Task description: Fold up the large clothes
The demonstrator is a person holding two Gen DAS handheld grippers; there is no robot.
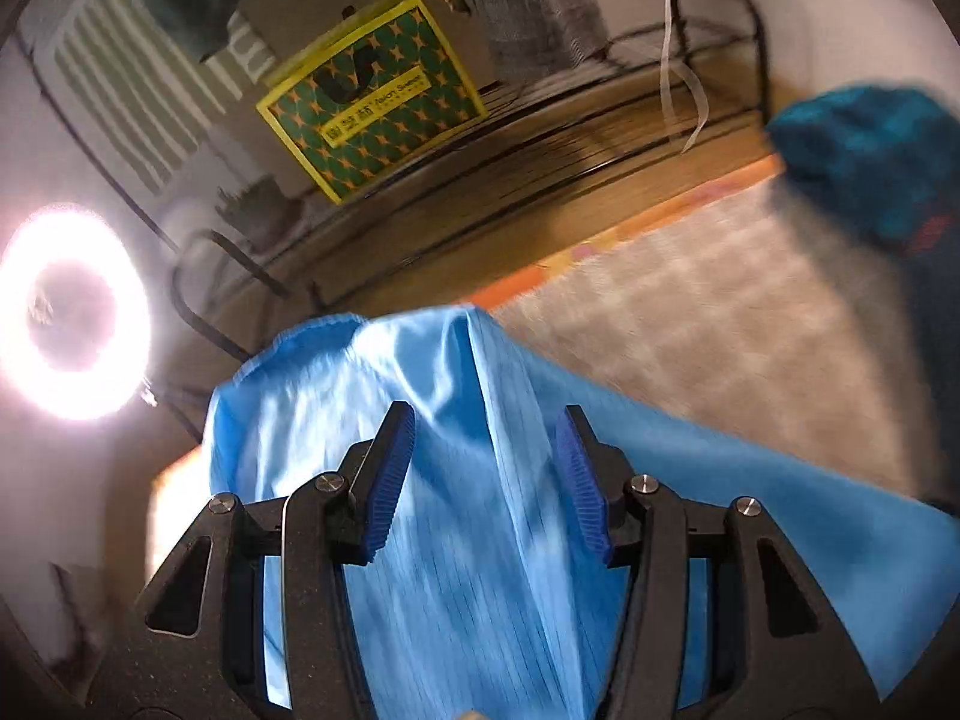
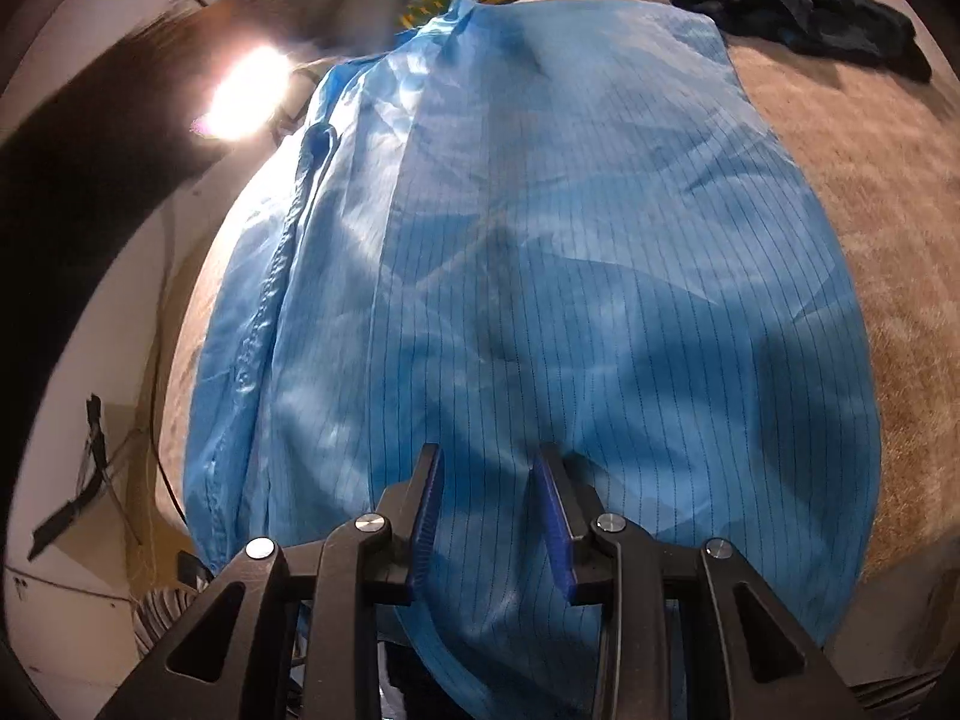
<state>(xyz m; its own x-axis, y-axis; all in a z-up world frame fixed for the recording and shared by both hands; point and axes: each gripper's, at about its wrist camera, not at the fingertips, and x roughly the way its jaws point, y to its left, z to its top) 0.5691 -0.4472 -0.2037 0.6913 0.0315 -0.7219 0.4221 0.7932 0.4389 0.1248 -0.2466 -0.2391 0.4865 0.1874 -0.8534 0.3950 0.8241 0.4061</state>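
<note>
So the big blue garment (image 2: 540,276) is spread flat over the beige carpet (image 2: 852,192), and it's the landmark for everything here. Thin dark pinstripes run along it, and a bunched seam goes down its left edge in the right wrist view.

Left gripper (image 1: 485,468): jaws spread about halfway, blue ribbed pads (image 1: 390,480) well apart. A raised ridge of the garment (image 1: 468,396) runs up between them, but neither pad looks pressed on the cloth, so I'd call it not gripping. That view is pretty motion-blurred, so take the contact part with a grain of salt.

Right gripper (image 2: 489,510): jaws narrower than the left, still a clear gap. It hangs over the near end of the garment, pointing steeply down at it. Cloth shows through the gap and fabric seems to pass under the fingers at the bottom of the frame, but I can't tell if the pads (image 2: 555,528) are actually pinching a fold or just sitting over the surface.

Around the garment:
- dark teal clothing (image 2: 792,6) heaped on the carpet beyond its far right corner
- a yellow-edged green box (image 1: 372,102) past its far end, on the wood floor against the wall
- a ring light (image 1: 72,312) glaring off to its left
- a black metal rack (image 1: 708,60) on the wood floor beyond the carpet edge
</note>
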